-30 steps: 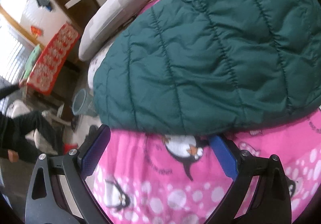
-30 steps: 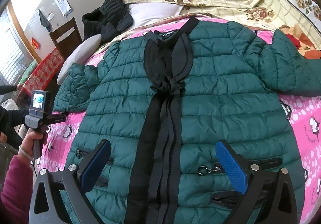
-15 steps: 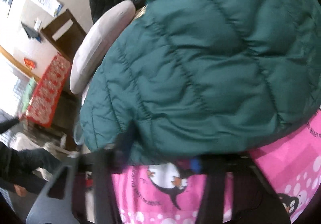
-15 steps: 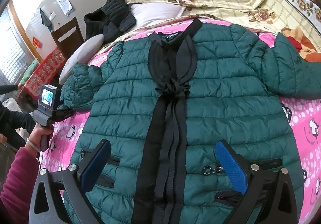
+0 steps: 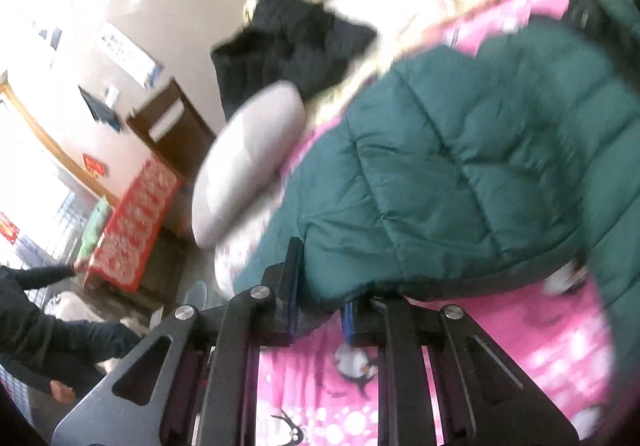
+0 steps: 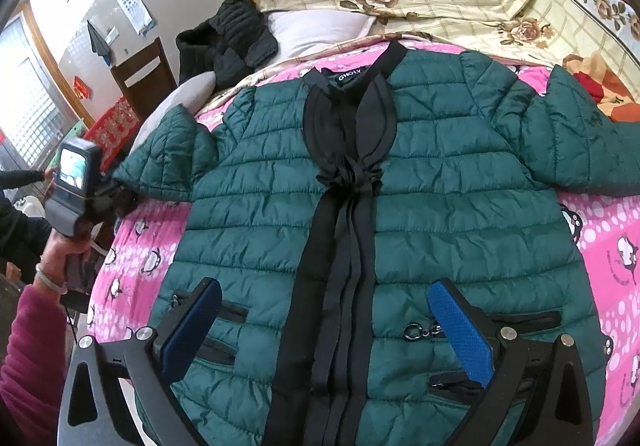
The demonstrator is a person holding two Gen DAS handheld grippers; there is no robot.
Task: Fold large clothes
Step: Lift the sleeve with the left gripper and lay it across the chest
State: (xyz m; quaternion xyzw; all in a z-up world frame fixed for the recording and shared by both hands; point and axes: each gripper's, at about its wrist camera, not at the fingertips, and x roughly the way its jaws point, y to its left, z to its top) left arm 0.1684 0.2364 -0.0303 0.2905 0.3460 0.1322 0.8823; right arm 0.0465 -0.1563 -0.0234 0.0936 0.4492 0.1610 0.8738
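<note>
my left tongs (image 5: 320, 300) pinch the jacket (image 6: 400, 206) sleeve cuff (image 5: 332, 278); right tongs (image 6: 328, 330) hang open above the hem. puffy, slick fabric could slip free if i lift fast.

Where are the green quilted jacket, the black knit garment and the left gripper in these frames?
green quilted jacket (image 6: 460, 206): right wrist view, on its chest panel right of the black placket.
black knit garment (image 6: 228, 42): right wrist view, on its bunched middle.
left gripper (image 5: 320, 302): left wrist view, between the fingertips, clamped on the sleeve cuff.
</note>
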